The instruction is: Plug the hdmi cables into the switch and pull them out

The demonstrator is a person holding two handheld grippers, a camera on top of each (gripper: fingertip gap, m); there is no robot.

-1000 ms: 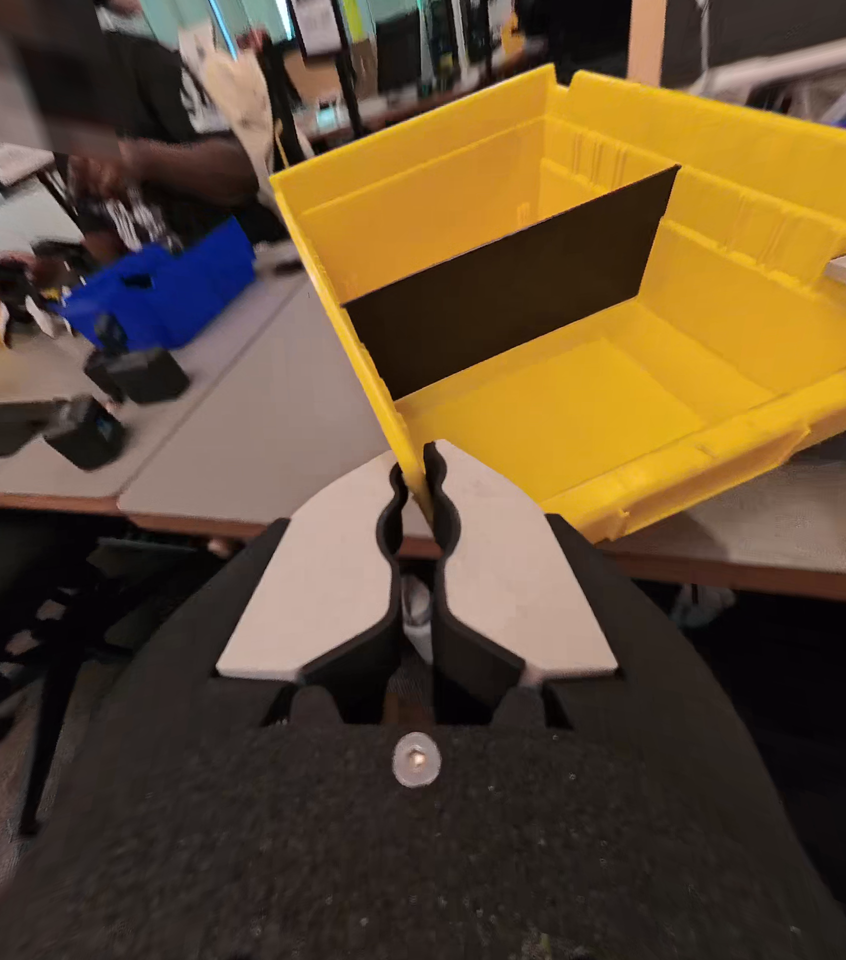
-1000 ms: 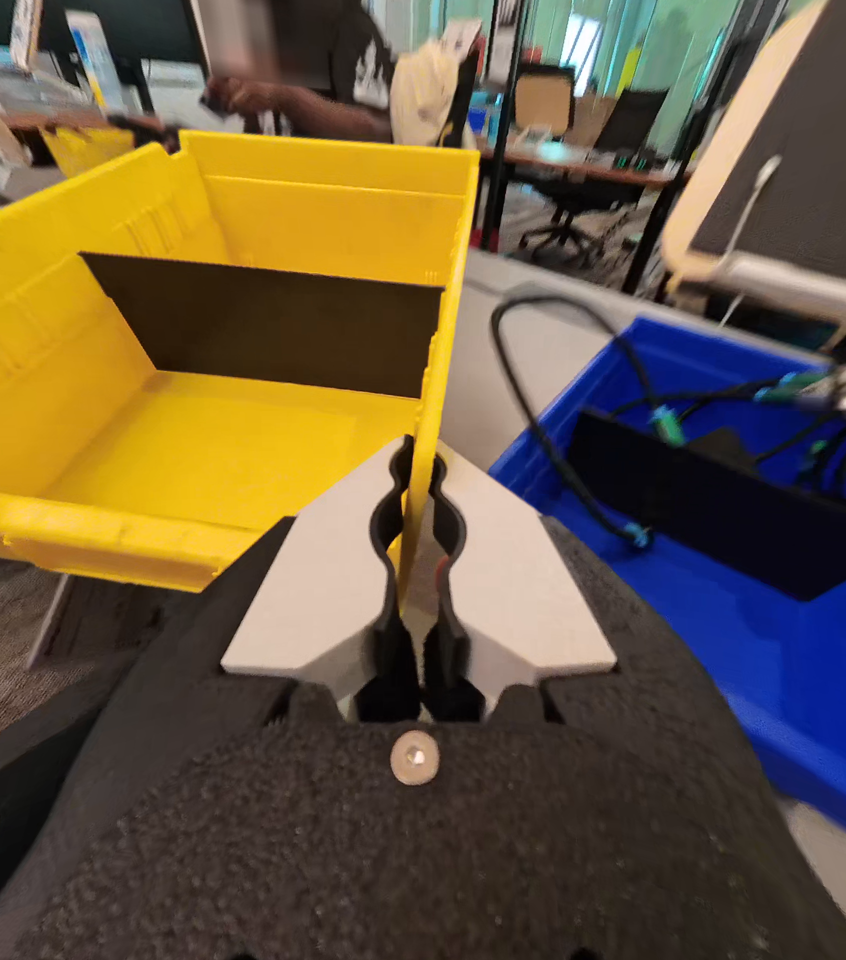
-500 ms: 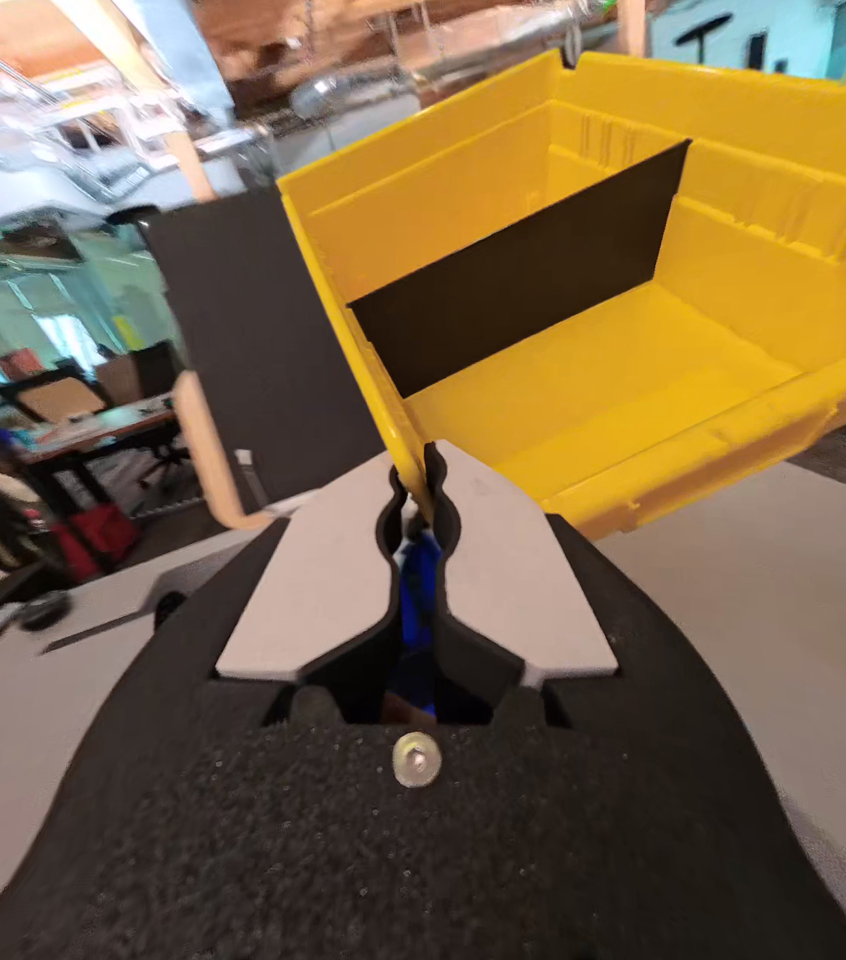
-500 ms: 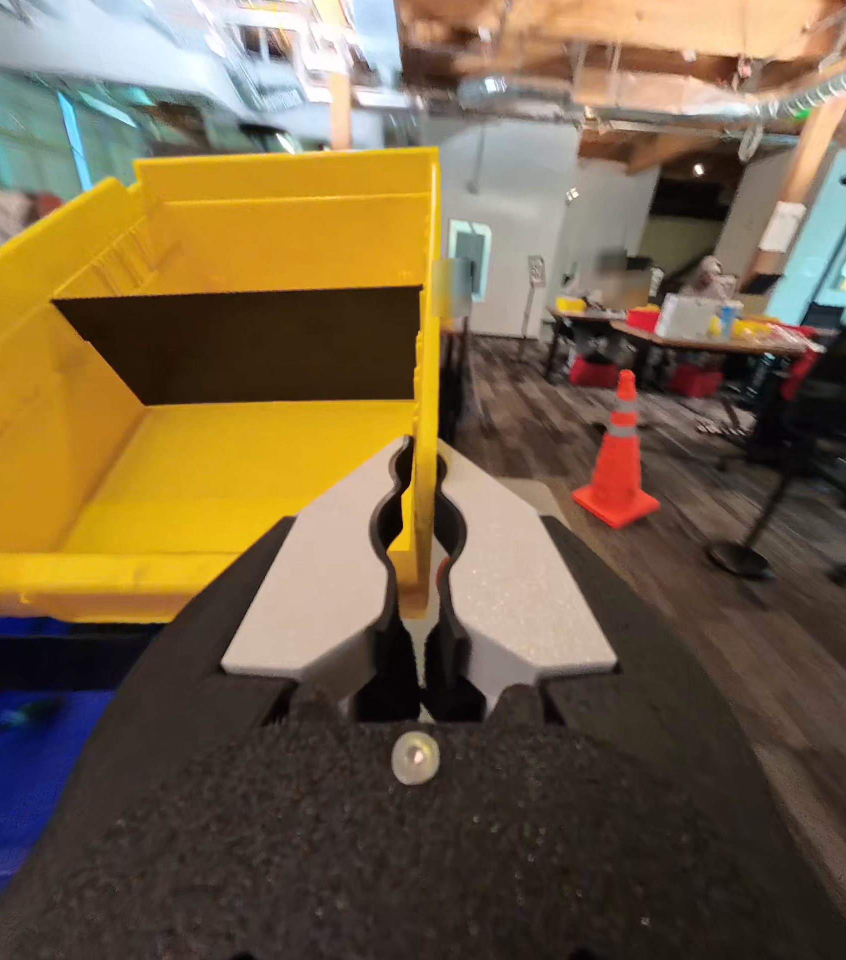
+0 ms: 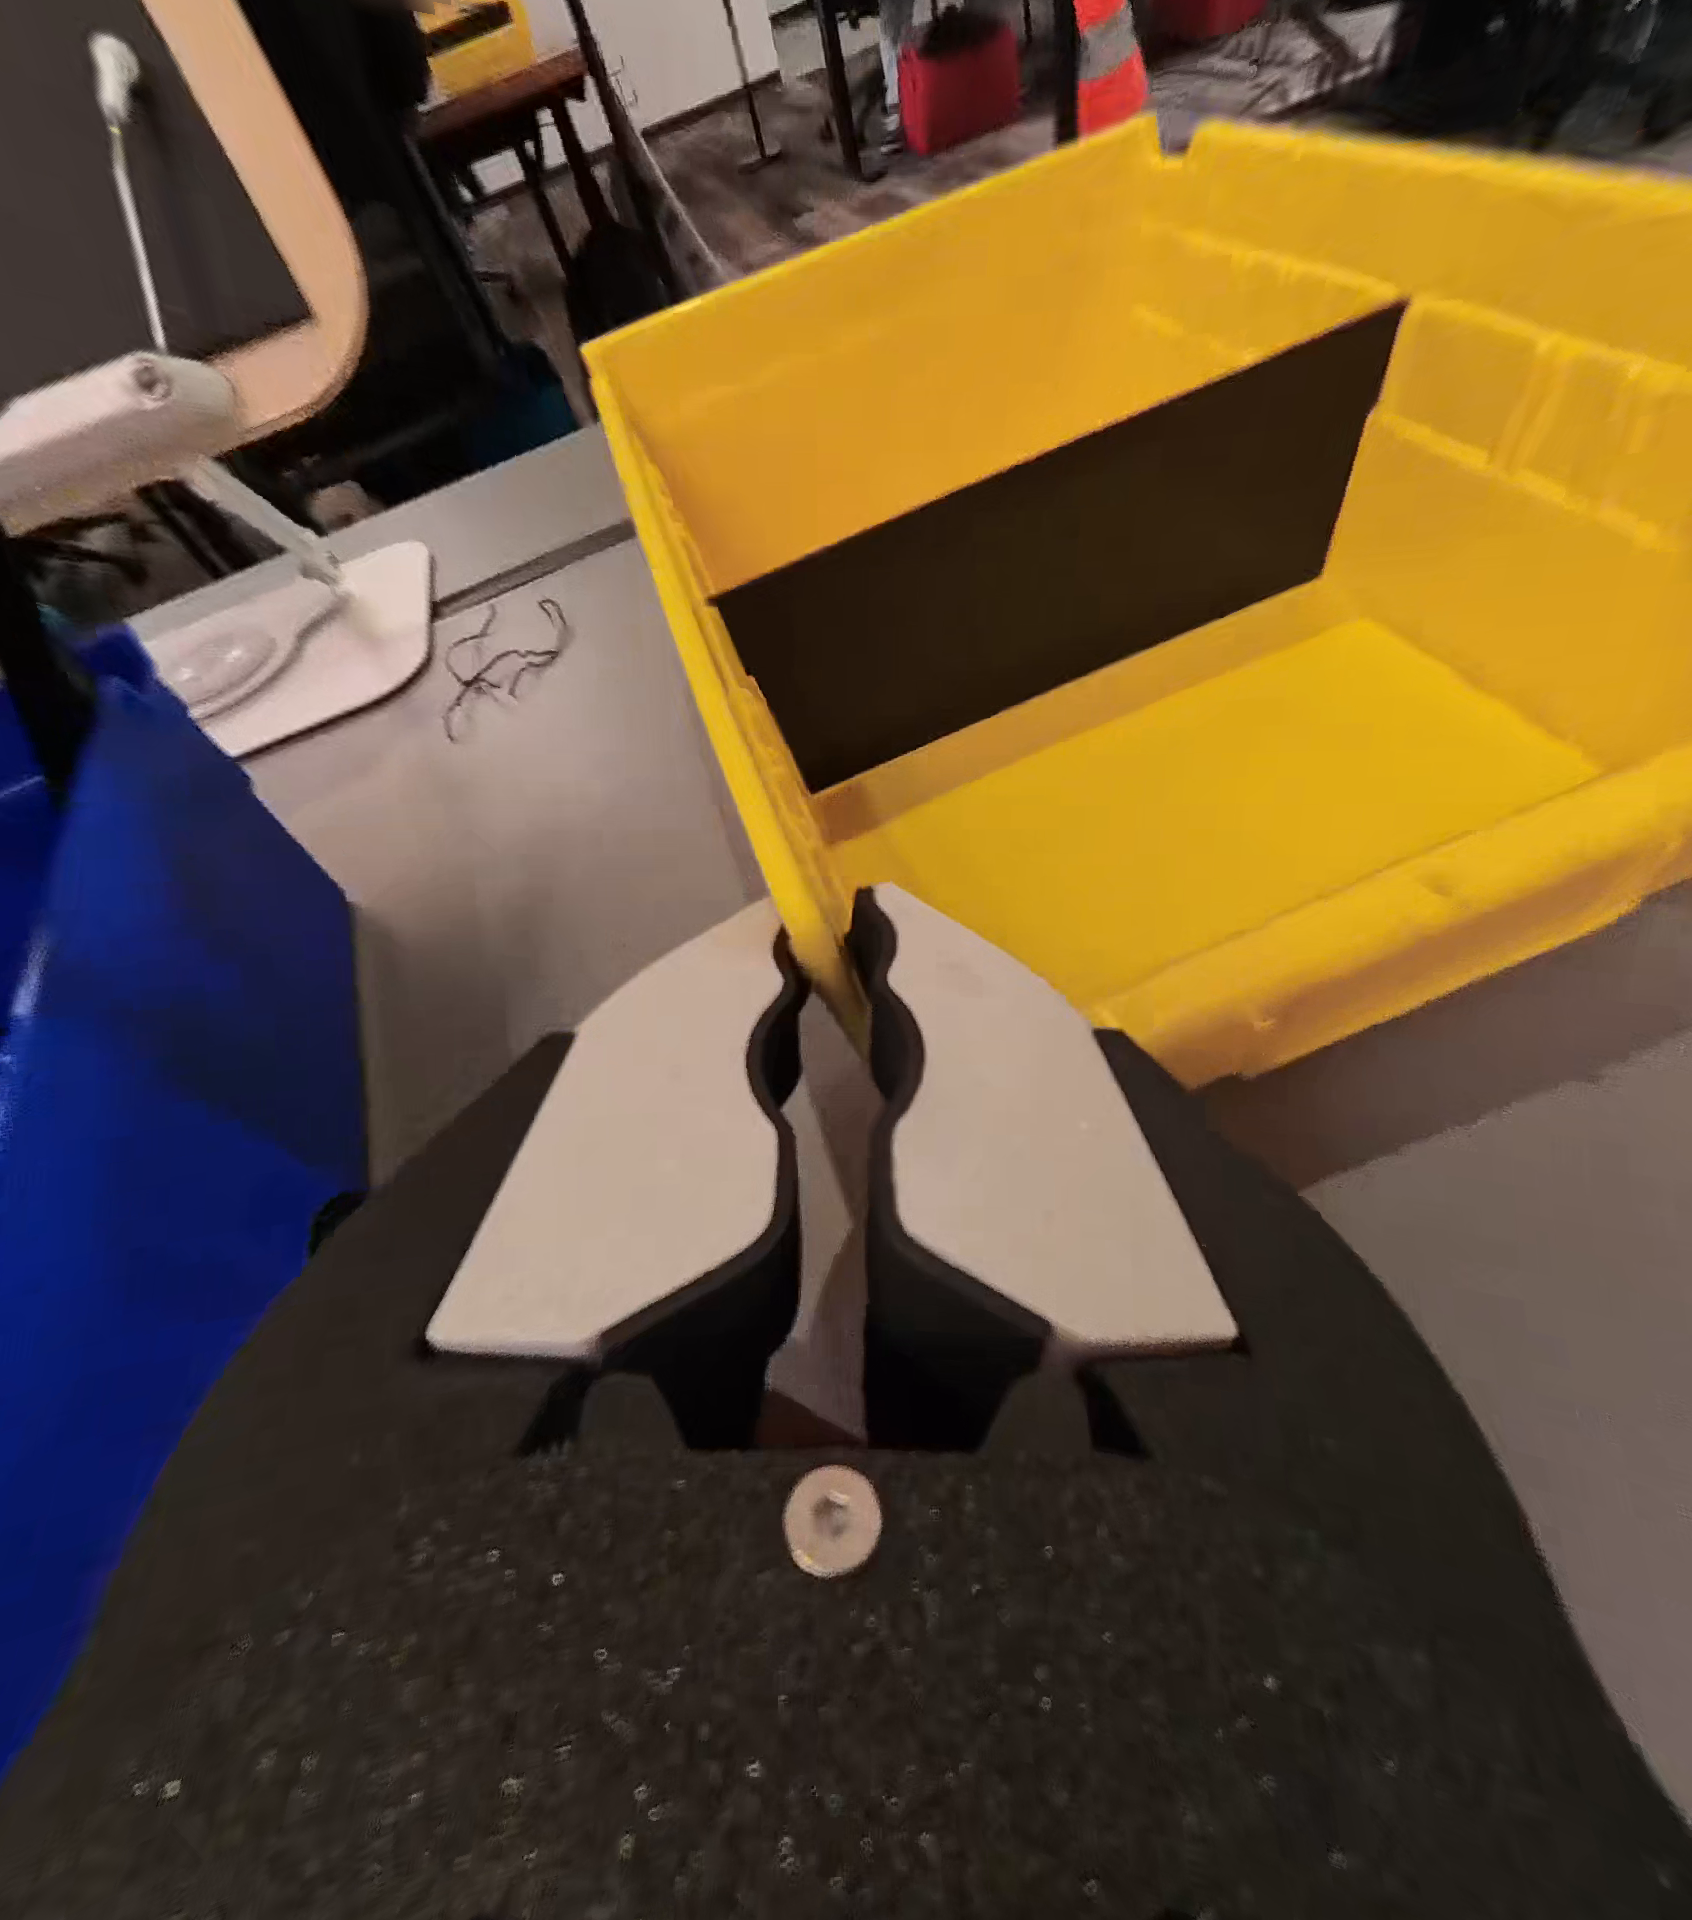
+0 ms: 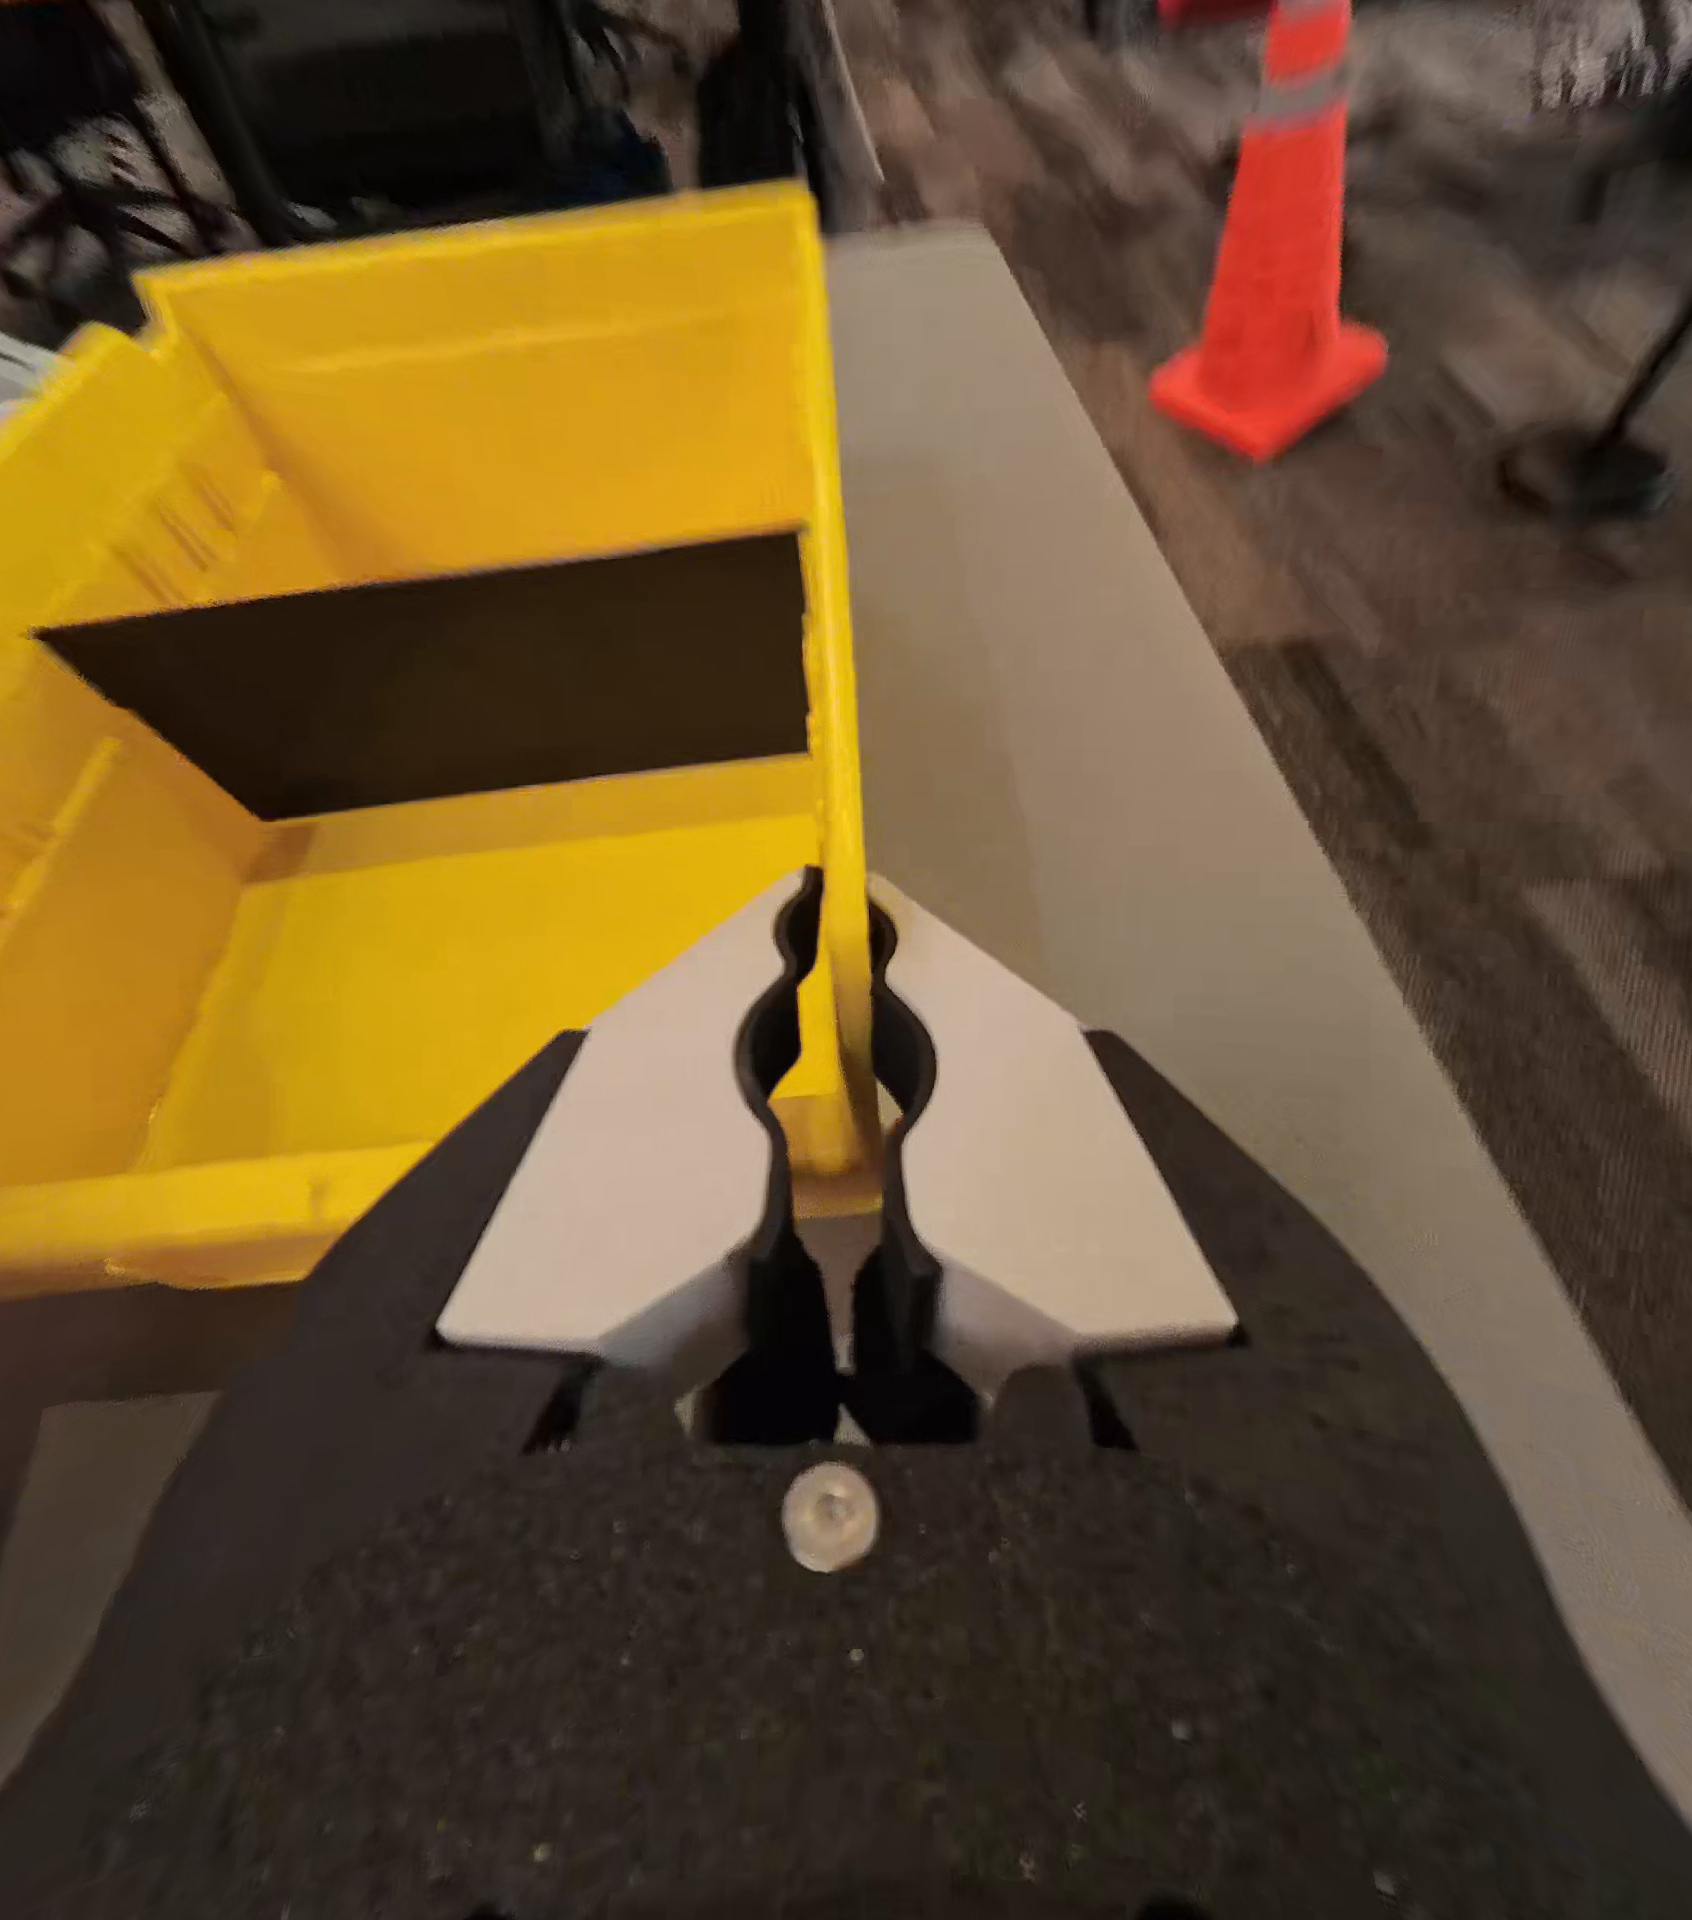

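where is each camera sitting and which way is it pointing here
Left wrist view: rides on the left gripper, looking forward along its fingers, which clamp the left wall of the yellow bin; a blue bin stands to the left on the grey table.
Right wrist view: rides on the right gripper, facing forward, clamped on the yellow bin's right wall; an orange cone stands on the floor beyond.
Shared: the yellow bin with its black divider, seen from opposite sides.
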